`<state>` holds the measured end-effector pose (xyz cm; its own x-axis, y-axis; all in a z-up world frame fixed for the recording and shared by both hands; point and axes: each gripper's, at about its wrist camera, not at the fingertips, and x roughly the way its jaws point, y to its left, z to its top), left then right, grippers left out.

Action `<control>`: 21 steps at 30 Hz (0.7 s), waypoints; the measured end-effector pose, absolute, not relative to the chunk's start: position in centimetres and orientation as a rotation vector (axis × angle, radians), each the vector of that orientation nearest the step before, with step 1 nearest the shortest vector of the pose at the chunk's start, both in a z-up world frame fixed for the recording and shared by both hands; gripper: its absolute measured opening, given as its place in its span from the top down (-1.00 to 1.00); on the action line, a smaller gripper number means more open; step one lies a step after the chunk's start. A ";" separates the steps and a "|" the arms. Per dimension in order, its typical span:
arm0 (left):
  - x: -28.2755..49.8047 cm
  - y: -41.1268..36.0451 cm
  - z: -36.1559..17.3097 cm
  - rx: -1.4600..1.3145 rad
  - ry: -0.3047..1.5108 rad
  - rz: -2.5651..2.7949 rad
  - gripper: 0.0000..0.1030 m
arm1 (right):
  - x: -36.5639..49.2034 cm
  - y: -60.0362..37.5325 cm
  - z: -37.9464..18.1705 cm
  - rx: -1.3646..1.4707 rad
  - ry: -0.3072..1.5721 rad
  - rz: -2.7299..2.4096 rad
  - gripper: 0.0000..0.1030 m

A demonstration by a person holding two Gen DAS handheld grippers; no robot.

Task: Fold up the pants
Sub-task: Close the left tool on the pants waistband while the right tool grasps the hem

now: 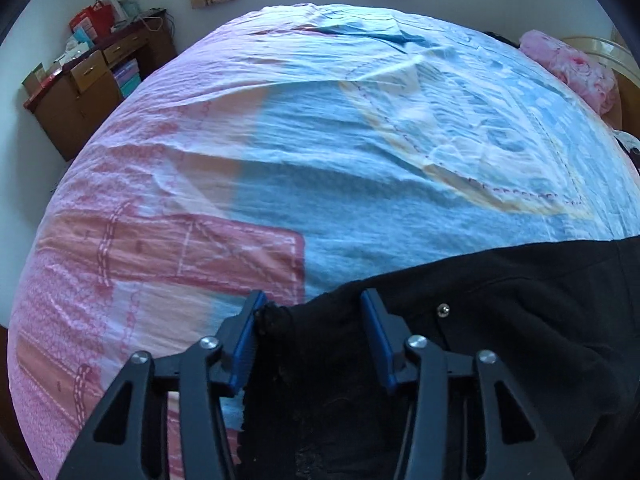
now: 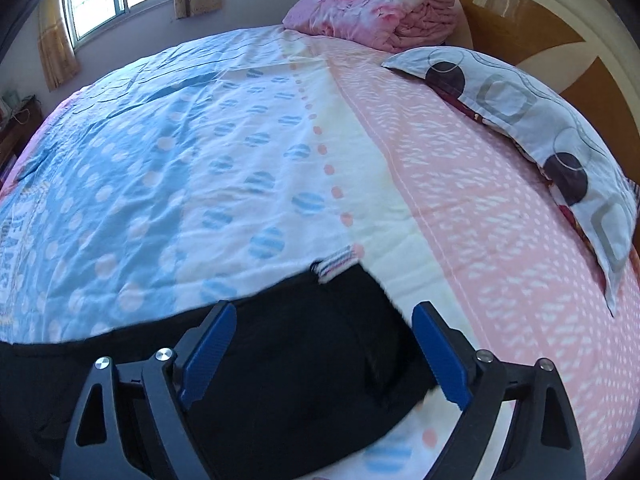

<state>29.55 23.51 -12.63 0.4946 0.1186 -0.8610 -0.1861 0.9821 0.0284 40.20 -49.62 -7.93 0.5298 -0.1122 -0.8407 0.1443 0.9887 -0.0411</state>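
Black pants (image 1: 500,312) lie flat along the near side of the bed, with a small metal button (image 1: 443,310) showing. My left gripper (image 1: 314,312) points down over their frayed left end. Its blue pads stand apart with black cloth between them, the left pad at the cloth's edge. In the right wrist view the pants (image 2: 300,360) end at a corner with a striped label (image 2: 338,264). My right gripper (image 2: 324,320) hangs wide open above that end, its pads either side of the cloth and not pressing it.
The bed sheet (image 1: 320,160) is patterned blue, white and pink. A folded pink quilt (image 2: 372,12) and a patterned pillow (image 2: 540,128) lie by the wooden headboard (image 2: 540,20). A cluttered wooden dresser (image 1: 88,80) stands beyond the bed's far left.
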 end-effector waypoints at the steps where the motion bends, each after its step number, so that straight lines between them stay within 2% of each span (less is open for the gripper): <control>1: 29.5 23.4 -12.7 -0.071 1.033 0.177 0.13 | 40.7 -49.9 -8.1 0.040 1.010 -0.143 -0.59; 6: 29.7 22.7 -13.0 -0.018 1.021 0.172 0.21 | 43.1 -51.7 -9.6 0.045 1.064 -0.150 -0.40; 11: 30.6 22.1 -13.2 0.006 1.028 0.178 0.21 | 44.6 -53.0 -12.0 0.096 1.126 -0.121 -0.34; 12: 30.7 22.1 -13.2 0.008 1.029 0.178 0.22 | 44.8 -53.0 -12.4 0.119 1.136 -0.093 -0.17; 14: 30.7 22.2 -13.2 0.004 1.026 0.171 0.22 | 45.0 -52.9 -12.8 0.126 1.131 -0.067 -0.06; 15: 30.6 22.4 -13.2 -0.006 1.022 0.166 0.23 | 45.1 -52.8 -12.8 0.119 1.123 -0.058 0.15; 16: 30.6 22.5 -13.2 -0.013 1.020 0.158 0.27 | 45.1 -52.7 -12.7 0.120 1.118 -0.042 0.38; 18: 30.5 22.4 -13.0 -0.019 1.022 0.135 0.51 | 44.9 -52.4 -12.4 0.118 1.114 -0.035 0.53; 20: 30.4 21.9 -12.6 0.003 1.017 0.129 0.60 | 44.1 -52.2 -11.6 0.106 1.102 -0.025 0.84; 21: 30.2 21.7 -12.3 0.002 1.007 0.126 0.61 | 43.6 -52.2 -11.0 0.097 1.089 -0.024 0.84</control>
<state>30.24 21.75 -12.28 0.5276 0.1058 -0.8429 -0.1043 0.9928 0.0594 43.61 -52.15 -11.00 0.4632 0.0283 -0.8858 0.0673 0.9955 0.0670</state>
